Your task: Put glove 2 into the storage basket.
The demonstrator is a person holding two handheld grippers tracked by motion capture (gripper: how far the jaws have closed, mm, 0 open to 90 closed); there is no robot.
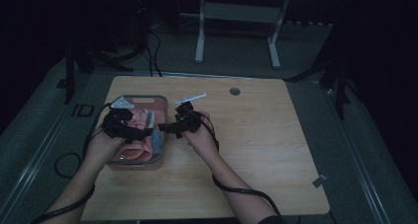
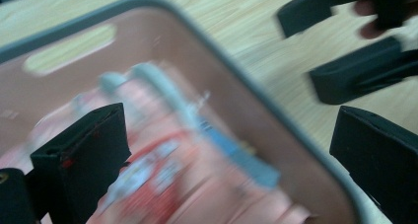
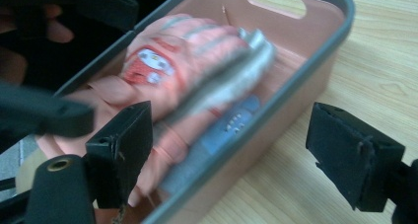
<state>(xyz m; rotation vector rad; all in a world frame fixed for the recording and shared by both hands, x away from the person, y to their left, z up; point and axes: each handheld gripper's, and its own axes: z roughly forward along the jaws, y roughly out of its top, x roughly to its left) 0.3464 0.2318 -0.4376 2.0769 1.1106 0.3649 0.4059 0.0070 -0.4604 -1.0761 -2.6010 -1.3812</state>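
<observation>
The pink packets (image 3: pixel 182 71), soft and printed in red, lie heaped in the pink bin (image 1: pixel 160 135) with the grey rim, at about nine o'clock on the wooden surface (image 1: pixel 256 150). The left tongs (image 1: pixel 129 130) hover over the heap, spread and holding nothing. The right tongs (image 1: pixel 170 129), also spread, straddle the bin's three-o'clock wall. Closing there would likely pinch the rim, not a packet, and drag or tip the bin.
</observation>
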